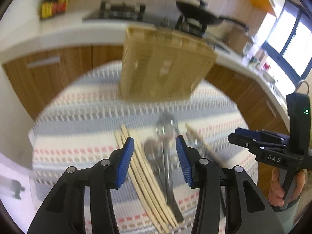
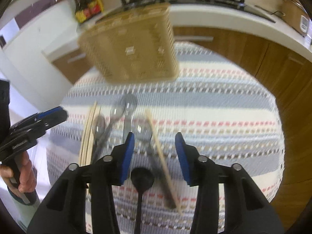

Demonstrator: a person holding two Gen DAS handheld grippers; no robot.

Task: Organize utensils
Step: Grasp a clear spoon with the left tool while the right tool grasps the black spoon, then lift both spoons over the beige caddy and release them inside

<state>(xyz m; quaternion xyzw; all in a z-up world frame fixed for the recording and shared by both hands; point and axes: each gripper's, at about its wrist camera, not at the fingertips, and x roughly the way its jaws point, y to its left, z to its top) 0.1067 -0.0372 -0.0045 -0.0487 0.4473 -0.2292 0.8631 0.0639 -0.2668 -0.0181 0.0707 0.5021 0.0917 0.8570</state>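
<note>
On striped cloth (image 2: 224,89): 1 holder (image 2: 132,44) | 3 metal spoons (image 2: 141,130) | 1 black spoon (image 2: 142,177) | both jaws released, nothing held

Motion blur smears both views. The beige utensil holder (image 1: 163,66) at the far end of the striped cloth (image 1: 81,105) shows only soft perforations, and its compartments cannot be told apart. The metal spoons (image 1: 166,134) and the bundle of chopsticks (image 1: 144,177) run together, so their count is unclear; their near ends are cut off by the picture's lower edge. In the right wrist view, the black spoon (image 2: 142,177) has its handle cut by the bottom edge. The left gripper (image 2: 52,115), at the left edge, is seen side-on and partly cropped, hiding its finger gap.
</note>
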